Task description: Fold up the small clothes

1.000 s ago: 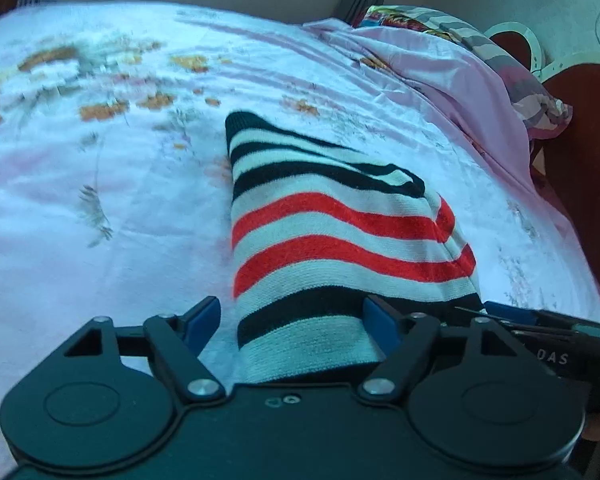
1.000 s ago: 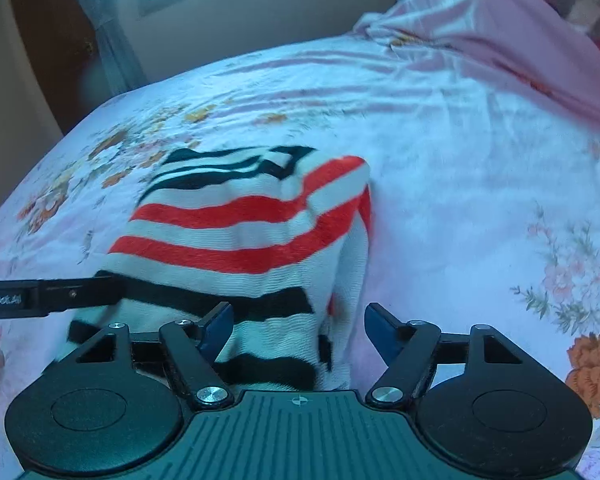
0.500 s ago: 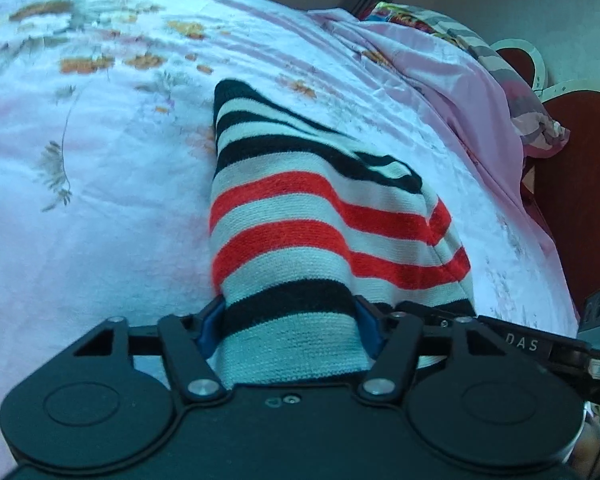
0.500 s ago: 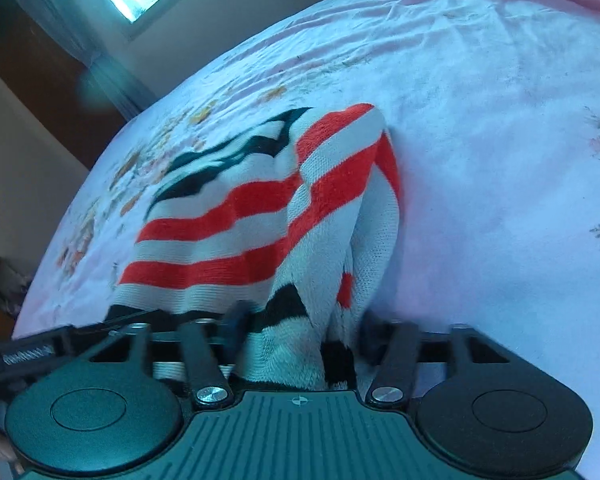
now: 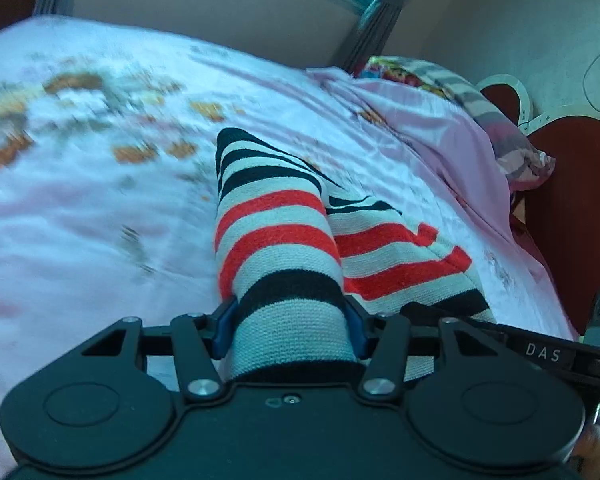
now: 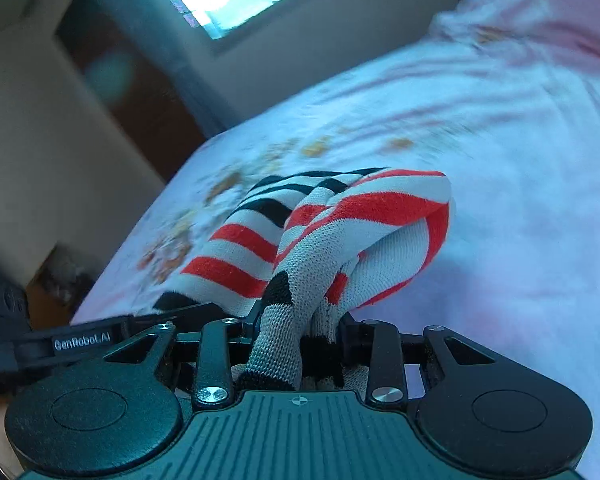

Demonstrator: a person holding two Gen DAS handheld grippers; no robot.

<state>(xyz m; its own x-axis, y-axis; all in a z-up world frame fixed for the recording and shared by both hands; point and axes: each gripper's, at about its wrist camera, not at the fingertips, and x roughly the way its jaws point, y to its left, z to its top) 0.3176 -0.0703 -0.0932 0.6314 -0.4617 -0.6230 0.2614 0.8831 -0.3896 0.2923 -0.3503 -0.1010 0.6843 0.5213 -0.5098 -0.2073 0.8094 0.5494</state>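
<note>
While both sets of fingers are closing, my left gripper and right gripper each clamp the striped knit garment above the bed.

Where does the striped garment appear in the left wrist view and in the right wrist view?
Left wrist: striped garment at centre, running down into the left gripper.
Right wrist: striped garment at centre, bunched in the right gripper.
Shared landmark: the floral bedsheet.
</note>
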